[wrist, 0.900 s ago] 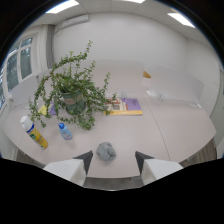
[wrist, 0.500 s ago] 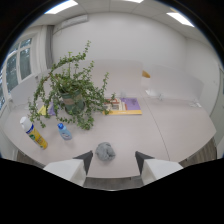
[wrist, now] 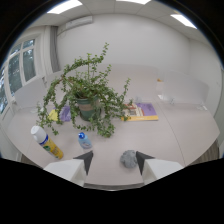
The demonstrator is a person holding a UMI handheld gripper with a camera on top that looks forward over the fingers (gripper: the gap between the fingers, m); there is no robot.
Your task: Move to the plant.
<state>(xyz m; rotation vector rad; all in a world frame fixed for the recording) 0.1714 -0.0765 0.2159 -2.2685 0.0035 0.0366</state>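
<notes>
The plant [wrist: 86, 95] is a leafy green bush with trailing stems in a dark pot [wrist: 86, 107], standing on a pale table [wrist: 175, 135] beyond the fingers, slightly left of straight ahead. My gripper [wrist: 114, 159] is open, with its two dark fingertips [wrist: 86, 159] low over the table's near edge. A small crumpled grey object [wrist: 128, 159] lies on the table between the fingers, close to the right one. Neither finger touches it.
A yellow bottle with a white cap [wrist: 45, 142] and a small blue-capped water bottle [wrist: 84, 141] lie ahead of the left finger. A purple and yellow book [wrist: 143, 111] lies right of the pot. Windows [wrist: 20, 75] line the left wall.
The gripper has swung left, so the plant now stands nearly straight ahead and looks a little closer. The grey object has shifted from near the left finger towards the right finger.
</notes>
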